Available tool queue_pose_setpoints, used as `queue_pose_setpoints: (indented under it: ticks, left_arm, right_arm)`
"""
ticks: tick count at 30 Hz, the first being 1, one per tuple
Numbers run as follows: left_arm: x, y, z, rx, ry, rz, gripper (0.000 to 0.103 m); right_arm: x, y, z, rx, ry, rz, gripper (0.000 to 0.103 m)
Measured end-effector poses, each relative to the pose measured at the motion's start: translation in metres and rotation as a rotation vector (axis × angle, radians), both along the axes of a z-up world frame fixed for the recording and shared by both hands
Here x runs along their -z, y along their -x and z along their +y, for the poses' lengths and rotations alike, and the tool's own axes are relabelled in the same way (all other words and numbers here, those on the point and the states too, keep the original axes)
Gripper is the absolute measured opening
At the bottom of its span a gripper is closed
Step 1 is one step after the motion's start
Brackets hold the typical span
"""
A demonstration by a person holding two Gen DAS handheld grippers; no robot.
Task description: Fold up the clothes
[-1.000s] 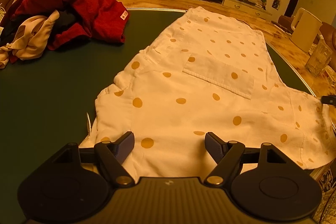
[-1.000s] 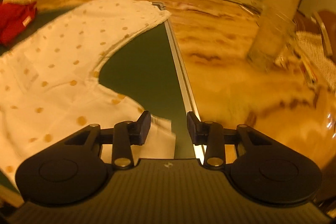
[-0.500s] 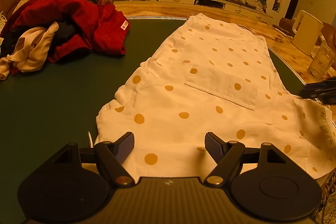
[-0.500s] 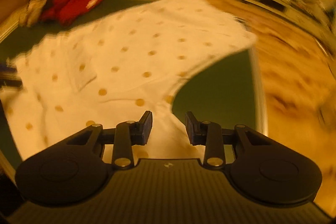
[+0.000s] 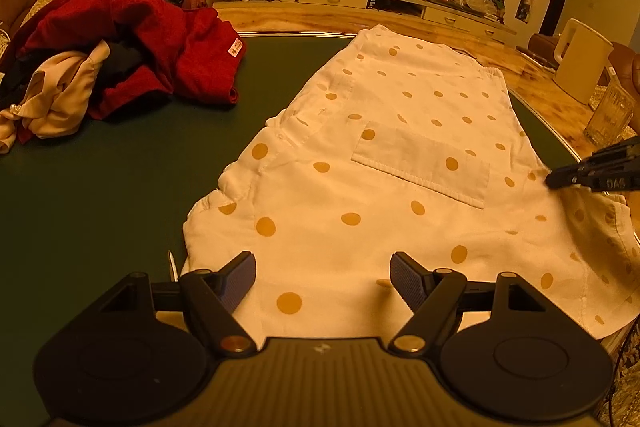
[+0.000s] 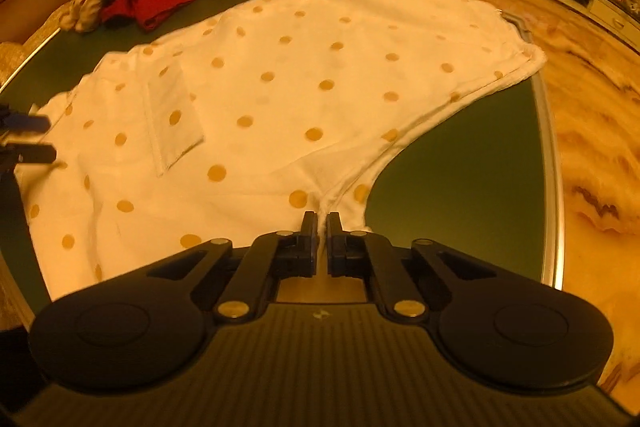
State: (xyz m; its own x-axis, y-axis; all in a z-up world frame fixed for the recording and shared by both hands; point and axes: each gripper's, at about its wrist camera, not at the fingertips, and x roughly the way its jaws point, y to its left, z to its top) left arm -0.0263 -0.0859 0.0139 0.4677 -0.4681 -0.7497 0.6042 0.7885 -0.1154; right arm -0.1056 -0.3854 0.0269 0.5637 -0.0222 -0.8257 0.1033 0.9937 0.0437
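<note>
Black and nearly closed, the right gripper (image 6: pixel 321 223) pinches a small ridge of fabric at the crotch seam of the white cotton shorts with mustard-yellow polka dots (image 6: pixel 280 99); only a thin fold sits between the jaws. The left gripper (image 5: pixel 323 277) stands wide, holding nothing, poised over the near hem of one leg (image 5: pixel 288 259), and whether its tips touch the cloth cannot be told.

The shorts lie flat across the dark green desk (image 5: pixel 100 167), patch pocket (image 5: pixel 420 163) upward, with the other leg reaching toward the metal edge trim (image 6: pixel 548 147).

With so little cloth in the right gripper, a lift or sideways pull could probably slip the seam free. If the left gripper closes late or catches only the top layer, the shorts would likely drag and bunch rather than fold cleanly, skewing the crease.

One corner already hangs past the near edge of the desk (image 5: pixel 600 307), so a tug that way might slide the garment off. A ribbed drinking glass (image 5: pixel 610 117) stands close beyond the right side and could be knocked. The red garment heaped with cream cloth (image 5: pixel 152 43) is well apart.
</note>
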Motion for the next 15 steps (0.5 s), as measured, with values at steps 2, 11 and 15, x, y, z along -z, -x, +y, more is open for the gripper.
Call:
queue_pose_setpoints:
  ticks: [2, 11, 15]
  left_arm:
    - [-0.001, -0.001, 0.0, 0.001, 0.006, -0.002, 0.079]
    - [0.008, -0.004, -0.004, 0.008, -0.015, 0.0, 0.08]
    - [0.011, -0.001, -0.006, 0.021, -0.024, -0.016, 0.083]
  right_arm:
    - [-0.004, 0.001, -0.007, 0.039, -0.015, -0.009, 0.007]
    - [0.005, 0.002, -0.01, 0.061, 0.032, 0.037, 0.031]
    - [-0.008, -0.006, -0.027, 0.118, 0.048, -0.016, 0.034]
